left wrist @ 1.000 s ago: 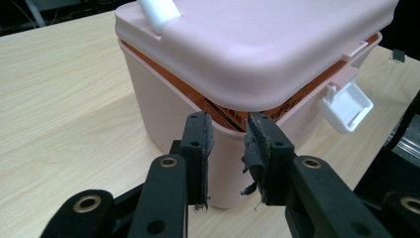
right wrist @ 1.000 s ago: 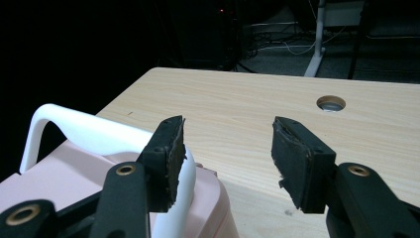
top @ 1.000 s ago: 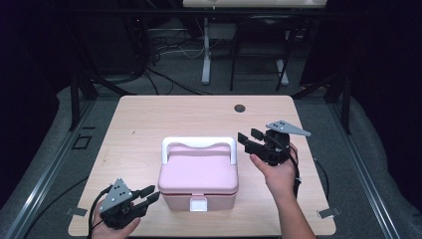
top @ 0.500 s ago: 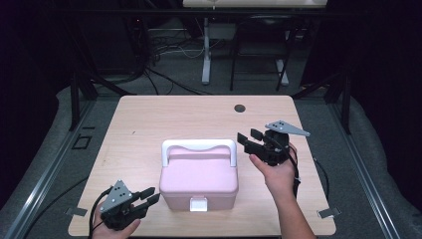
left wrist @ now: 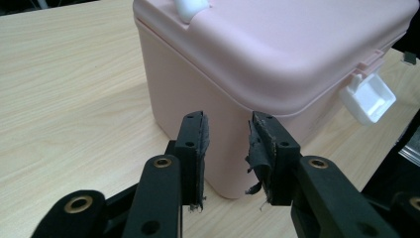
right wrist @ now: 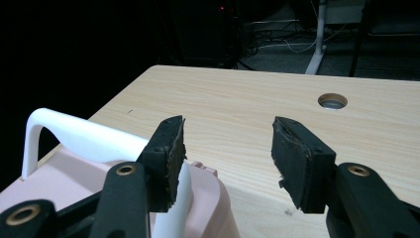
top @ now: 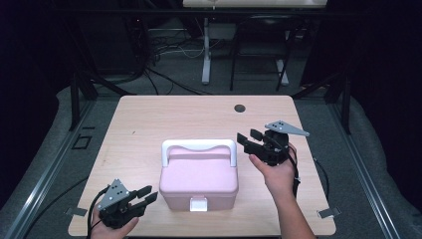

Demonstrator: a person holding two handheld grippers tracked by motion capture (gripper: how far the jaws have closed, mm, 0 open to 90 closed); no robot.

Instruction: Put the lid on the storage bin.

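A pink lidded box (top: 199, 177) with a white upright handle (top: 198, 145) and a white front latch (top: 198, 204) stands in the middle of the table. My left gripper (top: 145, 195) lies low at the box's front left corner, fingertips just short of it. In the left gripper view its jaws (left wrist: 228, 121) have just been opening, with nothing between them, and they face the box's corner (left wrist: 297, 44). My right gripper (top: 247, 139) hovers open beside the handle's right end. In the right gripper view (right wrist: 229, 126) its left jaw overlaps the handle (right wrist: 74, 134).
The light wooden table (top: 149, 124) has a round cable hole (top: 240, 108) near its far edge. Table legs, cables and dark floor lie beyond the table.
The left gripper's jaws stand a little wider apart than before. Both hands and the box stay where they were.
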